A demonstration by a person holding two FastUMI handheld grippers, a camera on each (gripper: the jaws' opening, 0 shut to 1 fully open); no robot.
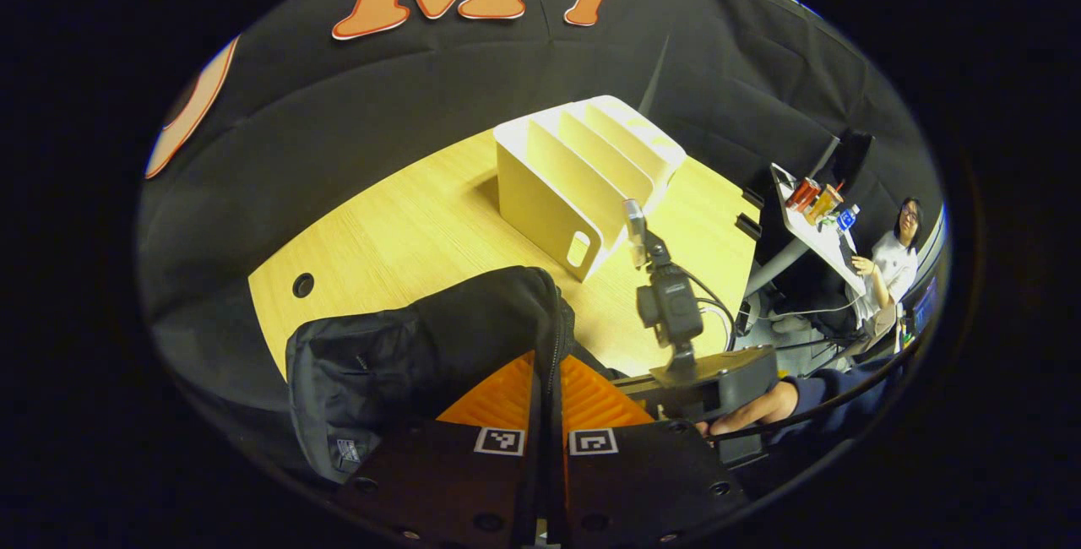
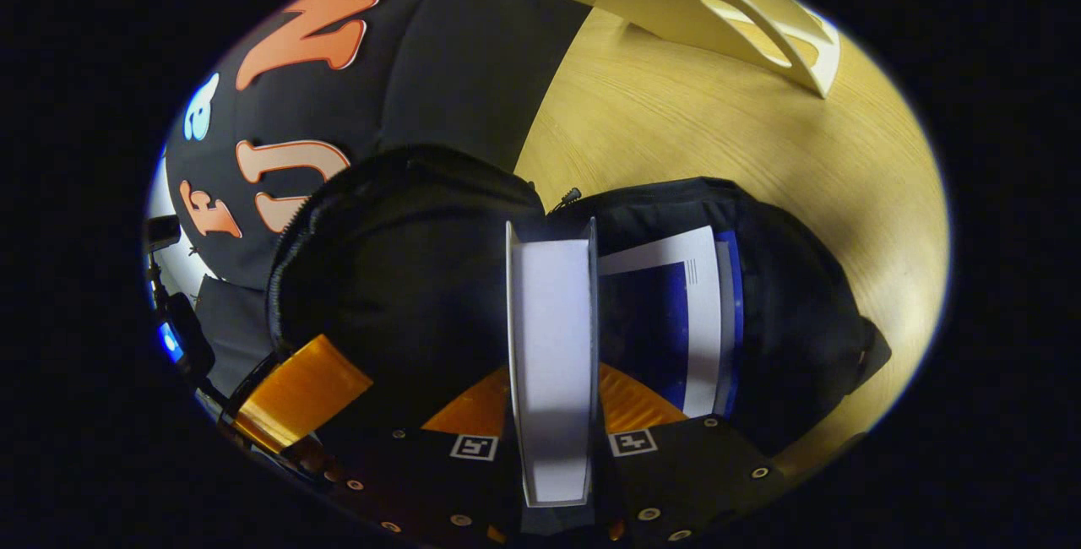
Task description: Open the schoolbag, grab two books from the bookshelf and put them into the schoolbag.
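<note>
The left gripper (image 1: 547,414) is pinching the zipped edge of the black schoolbag (image 1: 422,346), its two fingers nearly closed with the bag's rim squeezed between them. A small label (image 1: 348,450) is sitting low on the bag's side, too small to read. The bag is lying on the wooden table (image 1: 405,228), near its front edge. Behind it the white bookshelf (image 1: 583,177) is standing on the table with its slots bare. To the right, the right gripper's body (image 1: 701,384) with its camera mast is hanging beside the bag, a hand (image 1: 752,410) in a dark sleeve holding it. Farther off, a seated person (image 1: 891,266) is resting a hand at a side desk (image 1: 815,236) carrying bottles and cans.

In the right gripper view, the right gripper (image 2: 553,414) is clamping a book (image 2: 551,346) by its page edge, fingers pressing on both covers. The book is standing in the schoolbag's (image 2: 405,262) open mouth, just beside a second book (image 2: 676,321) with a blue and white cover already lying inside. Fine print on that cover is blurring out. The bookshelf (image 2: 676,8) is showing at the top, well apart from the bag.
</note>
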